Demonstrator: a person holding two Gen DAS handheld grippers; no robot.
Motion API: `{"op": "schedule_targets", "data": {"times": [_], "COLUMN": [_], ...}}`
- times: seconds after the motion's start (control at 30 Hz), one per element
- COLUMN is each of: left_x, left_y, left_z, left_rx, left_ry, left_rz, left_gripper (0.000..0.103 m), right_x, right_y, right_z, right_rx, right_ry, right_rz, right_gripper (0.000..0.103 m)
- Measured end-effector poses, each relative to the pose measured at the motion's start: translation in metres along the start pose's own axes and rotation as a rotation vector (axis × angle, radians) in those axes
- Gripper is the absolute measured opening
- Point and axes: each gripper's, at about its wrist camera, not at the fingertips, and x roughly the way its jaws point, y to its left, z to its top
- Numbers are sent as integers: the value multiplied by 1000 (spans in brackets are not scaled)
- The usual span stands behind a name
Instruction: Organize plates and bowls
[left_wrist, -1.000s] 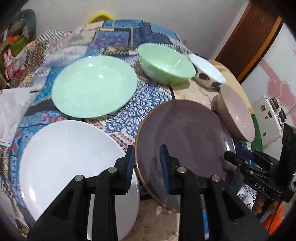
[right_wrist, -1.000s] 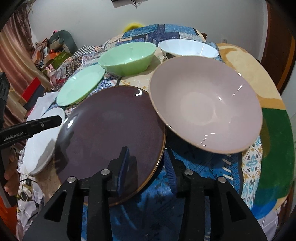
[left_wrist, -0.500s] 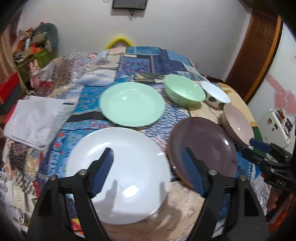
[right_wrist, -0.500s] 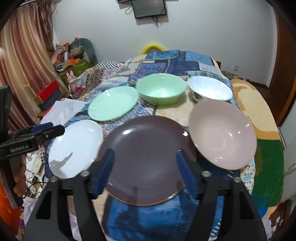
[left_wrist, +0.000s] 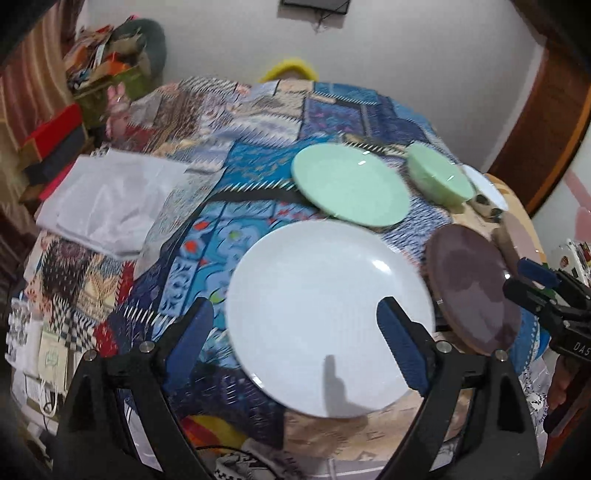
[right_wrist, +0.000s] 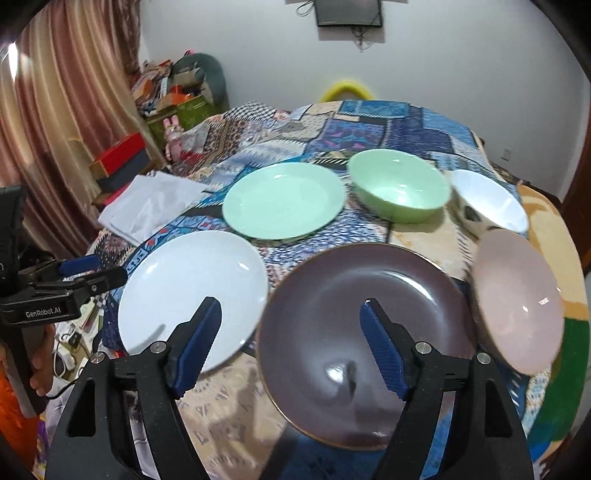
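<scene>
A: Report tool status.

B: Left gripper (left_wrist: 295, 334): jaws spread wide, nothing held; ribbed blue pads on black arms. Right gripper (right_wrist: 291, 339): same wide spread, also empty.

A: Locate the flat ware.

B: Right wrist view. The white plate (right_wrist: 194, 295), glossy and round, lies at 9 o'clock of frame centre on the patchwork tablecloth (right_wrist: 388, 125). The dark plum plate (right_wrist: 365, 291), glazed with a thin gold-toned rim, lies at 6 o'clock, just beside the white plate. The mint green plate (right_wrist: 282, 201), smooth and shallow, sits at 12 o'clock.

A: And the bowls?

B: The mint green bowl (right_wrist: 399, 190), deep with curved walls, sits at 1 o'clock, near the green plate. The white bowl (right_wrist: 487, 201) is at 2 o'clock; dark markings on its outer wall are too blurred to identify. The pink bowl (right_wrist: 517, 302), wide with a satin gloss, is at 3 o'clock, appearing tilted, though lens distortion may account for that.

A: Anything else?

B: A crumpled white cloth (right_wrist: 147, 206) at 10 o'clock, at the table edge.
</scene>
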Motion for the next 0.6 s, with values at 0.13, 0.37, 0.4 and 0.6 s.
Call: {"op": "schedule_targets", "data": {"times": [0.13, 0.37, 0.4, 0.6], "left_x": [14, 36, 38, 51], "left_y": [18, 40, 41, 47], "left_z": [-7, -15, -16, -21], "left_rx": [-28, -88, -91, -109], "left_ry": [34, 91, 98, 140], "left_rz": [4, -38, -44, -88], "left_gripper": [90, 62, 57, 30], "right_x": [23, 68, 73, 95], "right_y": [13, 23, 24, 27], "right_z": [6, 16, 17, 23], "right_rx": [-28, -51, -54, -79], "right_ry": [34, 125, 137, 193], "right_rz": [28, 67, 70, 64], "right_gripper": [74, 43, 40, 27]}}
